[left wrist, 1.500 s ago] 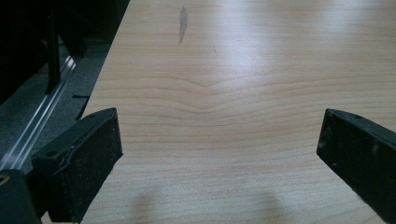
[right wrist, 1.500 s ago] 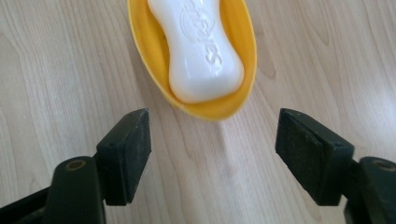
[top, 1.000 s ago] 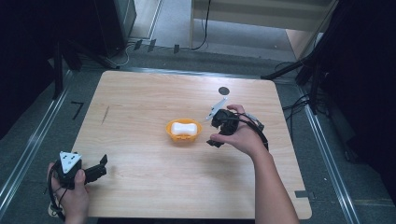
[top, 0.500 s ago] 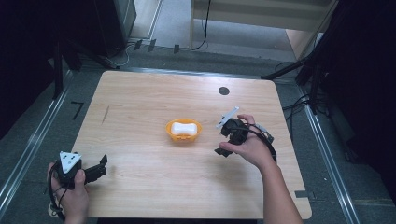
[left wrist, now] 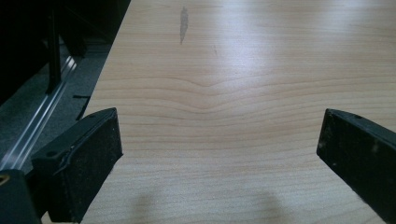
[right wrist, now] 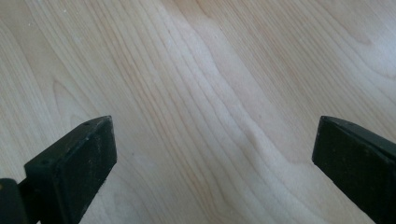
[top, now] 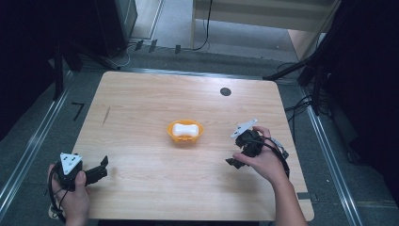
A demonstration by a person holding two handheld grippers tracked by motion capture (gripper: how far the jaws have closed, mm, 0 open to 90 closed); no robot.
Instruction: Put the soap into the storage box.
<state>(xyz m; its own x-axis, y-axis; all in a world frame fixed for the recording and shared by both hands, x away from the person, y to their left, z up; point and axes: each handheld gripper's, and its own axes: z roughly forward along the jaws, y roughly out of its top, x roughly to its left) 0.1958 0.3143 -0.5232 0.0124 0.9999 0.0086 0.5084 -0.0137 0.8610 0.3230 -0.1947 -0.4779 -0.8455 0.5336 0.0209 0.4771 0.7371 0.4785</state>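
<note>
An orange bowl (top: pixel 171 133) stands mid-table with a white, bone-shaped piece (top: pixel 183 129) lying in it. My right gripper (top: pixel 236 151) is to the right of the bowl and apart from it, held low over the wood. Its jaws have just been opening and now stand wide in the right gripper view (right wrist: pixel 215 140), with bare tabletop between them. My left gripper (top: pixel 101 168) rests at the near left corner, pointing toward the middle of the table. It is open too, with nothing between its jaws (left wrist: pixel 219 135).
The wooden table (top: pixel 141 103) has a small black round mark (top: pixel 225 91) near its far edge and a dark streak (top: pixel 106 115) at the left. Metal rails and cables run along the floor on both sides.
My right hand has drawn away from the bowl, moving right and toward the near edge, and sinking a little. The left hand has kept still.
</note>
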